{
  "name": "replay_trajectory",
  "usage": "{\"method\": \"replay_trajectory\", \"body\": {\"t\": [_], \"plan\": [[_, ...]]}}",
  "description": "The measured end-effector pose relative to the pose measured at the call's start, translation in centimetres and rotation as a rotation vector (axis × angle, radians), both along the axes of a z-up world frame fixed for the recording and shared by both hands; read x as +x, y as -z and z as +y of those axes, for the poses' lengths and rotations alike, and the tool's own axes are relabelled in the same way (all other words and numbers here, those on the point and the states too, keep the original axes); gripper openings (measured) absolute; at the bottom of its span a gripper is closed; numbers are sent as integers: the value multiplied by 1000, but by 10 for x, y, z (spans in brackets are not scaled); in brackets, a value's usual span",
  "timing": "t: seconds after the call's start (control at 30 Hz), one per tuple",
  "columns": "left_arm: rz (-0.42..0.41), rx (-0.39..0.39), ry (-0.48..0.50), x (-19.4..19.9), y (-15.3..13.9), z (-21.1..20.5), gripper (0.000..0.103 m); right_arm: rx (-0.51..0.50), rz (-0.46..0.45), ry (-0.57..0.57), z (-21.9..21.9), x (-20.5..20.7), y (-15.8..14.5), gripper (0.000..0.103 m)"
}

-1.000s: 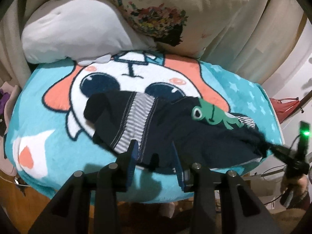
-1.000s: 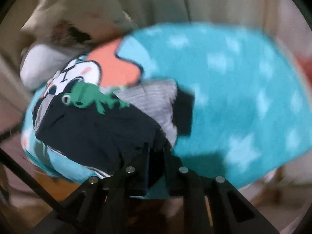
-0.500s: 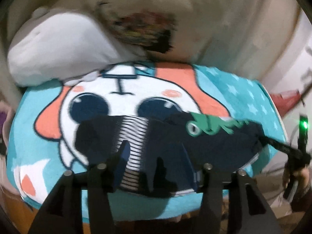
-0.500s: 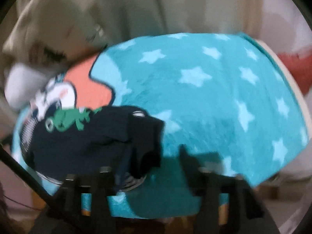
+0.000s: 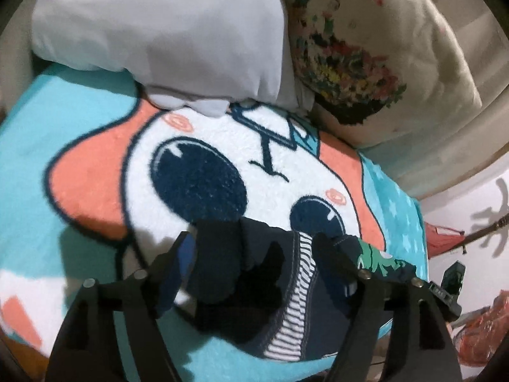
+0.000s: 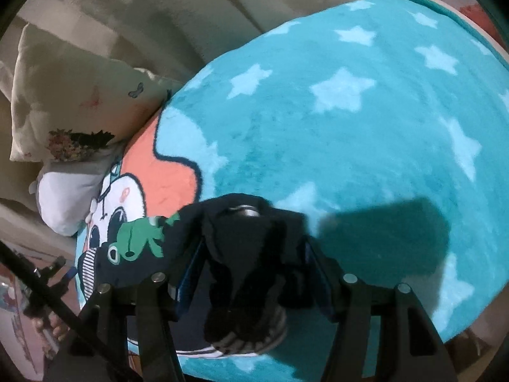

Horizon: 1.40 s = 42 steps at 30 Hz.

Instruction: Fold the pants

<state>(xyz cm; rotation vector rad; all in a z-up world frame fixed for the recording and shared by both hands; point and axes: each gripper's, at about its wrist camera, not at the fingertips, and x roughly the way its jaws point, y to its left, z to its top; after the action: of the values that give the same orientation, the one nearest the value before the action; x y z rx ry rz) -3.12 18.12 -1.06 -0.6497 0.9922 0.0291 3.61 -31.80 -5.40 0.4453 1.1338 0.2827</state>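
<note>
Presently one pair of pants [image 5: 296, 299] is lying crosswise on one blanket [image 6: 350, 127], two pillows behind; left gripper [image 5: 251, 273] and right gripper [image 6: 254, 273] are gaping around bunched cloth.

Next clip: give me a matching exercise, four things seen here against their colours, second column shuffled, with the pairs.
Things:
1. pants
2. frog patch
3. plain pillow
4. blanket

Colours:
A. turquoise with pale stars
B. green
C. dark navy with striped trim
D. light grey

Pairs: 1-C, 2-B, 3-D, 4-A
</note>
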Motion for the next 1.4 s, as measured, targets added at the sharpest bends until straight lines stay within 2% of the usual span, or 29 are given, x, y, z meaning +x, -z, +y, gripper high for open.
{"method": "replay_trajectory", "body": {"t": [0.13,0.2,0.23,0.27,0.3,0.33,0.37,0.43,0.57,0.7,0.83,0.9,1.03,1.1,1.23,1.33,1.4], "plan": [[78,9,94,21,26,-14,81,-20,8,-1,9,3,1,67],[95,44,124,26,35,-25,89,-50,8,2,14,3,2,68],[95,74,131,27,36,-32,89,-69,5,0,17,4,1,68],[119,135,154,30,36,-41,88,-89,1,-8,22,3,1,63],[133,191,170,31,35,-49,68,-109,0,-18,25,3,0,56],[148,255,178,30,33,-55,35,-133,2,-31,30,3,0,35],[145,240,188,29,31,-55,32,-155,7,-51,35,3,-1,21],[120,200,167,24,24,-50,30,-155,5,-75,41,4,-7,18],[71,162,117,21,3,-35,29,-175,-48,-93,52,8,-31,17],[22,196,98,30,-20,-26,29,-168,-108,-110,60,17,-55,17],[-8,193,71,45,-32,-12,29,-175,-154,-115,70,35,-70,16],[22,199,65,55,-25,-8,30,-183,-156,-116,75,43,-68,16],[109,185,67,60,-4,-10,30,-180,-95,-107,78,57,-47,16],[109,186,69,51,-7,-13,30,-158,-65,-97,75,56,-40,16],[104,158,58,39,-13,-10,31,-135,-62,-87,67,49,-42,16],[168,175,60,41,6,-8,44,-149,-39,-71,63,49,-33,19],[208,222,64,48,28,-8,51,-175,-5,-48,58,55,-18,24]]}}
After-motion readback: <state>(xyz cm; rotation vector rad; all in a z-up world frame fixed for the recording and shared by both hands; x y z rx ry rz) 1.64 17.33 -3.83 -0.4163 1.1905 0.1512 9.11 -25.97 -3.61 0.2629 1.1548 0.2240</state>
